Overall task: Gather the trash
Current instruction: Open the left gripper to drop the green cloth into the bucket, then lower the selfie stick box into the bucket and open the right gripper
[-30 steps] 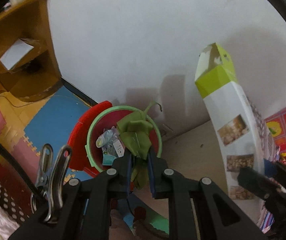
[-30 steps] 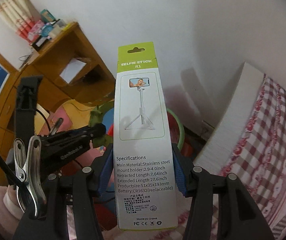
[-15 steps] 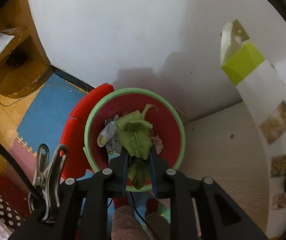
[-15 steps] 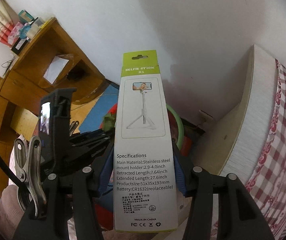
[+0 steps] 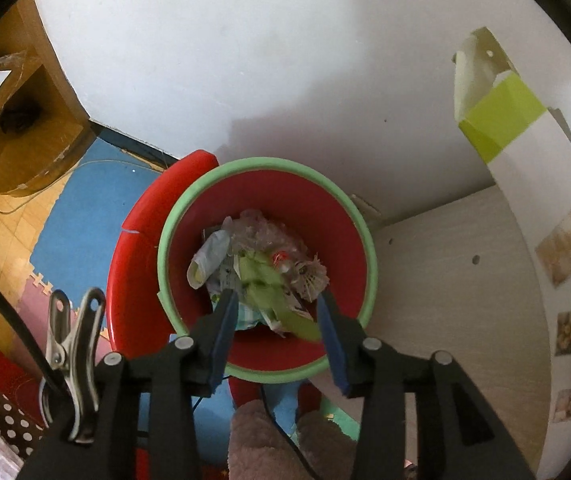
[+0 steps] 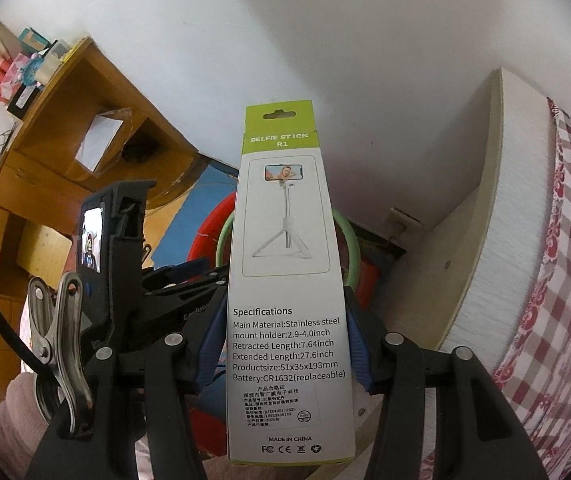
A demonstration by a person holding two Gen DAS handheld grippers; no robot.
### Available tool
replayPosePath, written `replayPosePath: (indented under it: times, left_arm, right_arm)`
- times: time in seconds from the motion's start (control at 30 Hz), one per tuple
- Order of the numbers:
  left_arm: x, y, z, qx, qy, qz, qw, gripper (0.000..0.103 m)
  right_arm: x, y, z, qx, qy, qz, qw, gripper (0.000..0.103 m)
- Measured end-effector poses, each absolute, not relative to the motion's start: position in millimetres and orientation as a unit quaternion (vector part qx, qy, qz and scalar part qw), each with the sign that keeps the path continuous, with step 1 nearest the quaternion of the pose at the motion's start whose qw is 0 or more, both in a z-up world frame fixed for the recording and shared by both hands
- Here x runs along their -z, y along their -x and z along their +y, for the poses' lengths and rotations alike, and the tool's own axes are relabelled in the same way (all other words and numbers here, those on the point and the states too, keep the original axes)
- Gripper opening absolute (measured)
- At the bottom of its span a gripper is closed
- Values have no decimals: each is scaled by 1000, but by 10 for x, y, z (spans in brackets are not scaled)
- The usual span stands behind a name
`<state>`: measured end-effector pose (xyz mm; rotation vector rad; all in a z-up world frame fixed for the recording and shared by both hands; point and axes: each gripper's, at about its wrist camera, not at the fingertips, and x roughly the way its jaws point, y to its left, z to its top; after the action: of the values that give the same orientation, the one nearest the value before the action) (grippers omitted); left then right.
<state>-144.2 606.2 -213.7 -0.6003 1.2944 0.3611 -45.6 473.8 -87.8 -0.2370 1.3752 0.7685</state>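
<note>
White wall and foam floor mat frame the scene; a wooden desk stands at the left, a bed with checked cover at the right. The red bin with green rim sits on the mat against the wall, beside the bed's pale side panel. It already holds crumpled paper, plastic wrap and other scraps. The left gripper hangs directly over the bin mouth; its jaws have just been opening and stand apart, gripping nothing. The green wrapper appears blurred between and below the pads, free of them, lying on or dropping onto the heap in the bin. That item is judged delivered. The right gripper is clamped on the selfie stick box, blue pads pressing both long sides, the box upright and held above and just right of the bin, not yet over its opening. Outstanding: carry the box across the rim and release it. Whether further trash lies elsewhere in the room cannot be told from these views.
</note>
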Motion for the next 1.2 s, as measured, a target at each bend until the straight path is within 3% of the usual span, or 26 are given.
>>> replayPosePath:
  times: [0.4,1.2]
  left_arm:
    - [1991,1605,6233,-183,283,582,740,49]
    - [1694,2128,6544,-254,290,560,733,55]
  right_arm:
    - [1053,473,4836,-352,119,639,674,54]
    - [2086,375,5548,-299,203,727,583,54]
